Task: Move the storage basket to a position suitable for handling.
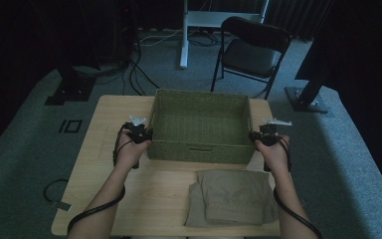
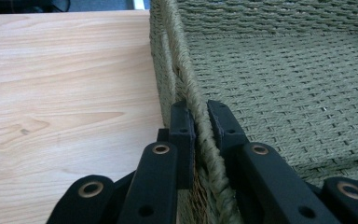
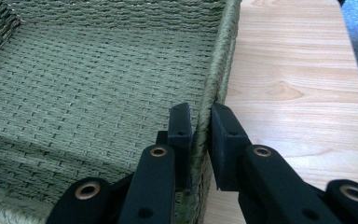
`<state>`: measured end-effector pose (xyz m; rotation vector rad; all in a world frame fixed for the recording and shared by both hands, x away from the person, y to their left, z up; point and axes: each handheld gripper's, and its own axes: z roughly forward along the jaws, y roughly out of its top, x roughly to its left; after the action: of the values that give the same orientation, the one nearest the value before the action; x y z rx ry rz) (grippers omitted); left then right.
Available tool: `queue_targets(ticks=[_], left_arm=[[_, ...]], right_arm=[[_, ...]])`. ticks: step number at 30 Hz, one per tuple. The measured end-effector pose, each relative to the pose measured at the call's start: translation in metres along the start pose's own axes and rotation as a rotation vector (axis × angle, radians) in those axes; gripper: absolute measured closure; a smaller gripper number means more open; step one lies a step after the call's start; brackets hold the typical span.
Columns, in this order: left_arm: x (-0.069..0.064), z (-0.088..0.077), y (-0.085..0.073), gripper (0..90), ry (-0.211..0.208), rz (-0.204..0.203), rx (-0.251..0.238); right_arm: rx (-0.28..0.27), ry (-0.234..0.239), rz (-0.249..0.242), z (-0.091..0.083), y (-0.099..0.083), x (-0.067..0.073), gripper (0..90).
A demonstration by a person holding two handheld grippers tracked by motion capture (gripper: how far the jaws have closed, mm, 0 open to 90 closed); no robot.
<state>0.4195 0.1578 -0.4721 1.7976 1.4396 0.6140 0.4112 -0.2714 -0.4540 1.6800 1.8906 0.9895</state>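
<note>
1. The left gripper (image 2: 201,122) pinches the rim of the woven green basket (image 2: 279,74) on its left side wall; in the left gripper view one jaw presses outside the wall and one inside, low in the middle of the frame.
2. The right gripper (image 3: 200,126) pinches the rim of the basket's right side wall the same way, one jaw inside and one outside.
3. In the high view the left gripper (image 1: 140,133) sits at centre left and the right gripper (image 1: 266,135) at centre right, each in a hand at the basket's (image 1: 199,149) near corners.
4. The basket stands in the middle of the wooden table (image 1: 104,164); its woven floor is bare.
5. No writing or label can be read on anything.
6. Folded khaki clothing (image 1: 231,196) lies on the table at lower centre, just in front of the basket.
7. A black folding chair (image 1: 251,52) stands on the floor at upper centre, beyond the table.
</note>
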Motion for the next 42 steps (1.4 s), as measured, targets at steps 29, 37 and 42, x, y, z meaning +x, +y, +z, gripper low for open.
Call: queue_targets(ticks=[29,37,42], left_arm=[[-0.066,0.016,0.007,81.4,-0.05,0.018,0.031],[-0.078,0.017,0.009,81.3,-0.051,0.026,0.046],[-0.082,0.013,0.006,79.9,-0.075,0.033,0.05]], right_arm=[[-0.01,-0.039,0.012,-0.023,-0.009,-0.064,80.2],[-0.013,-0.053,0.007,-0.026,-0.011,-0.075,80.4],[-0.011,-0.038,0.037,-0.029,-0.012,-0.082,80.3]])
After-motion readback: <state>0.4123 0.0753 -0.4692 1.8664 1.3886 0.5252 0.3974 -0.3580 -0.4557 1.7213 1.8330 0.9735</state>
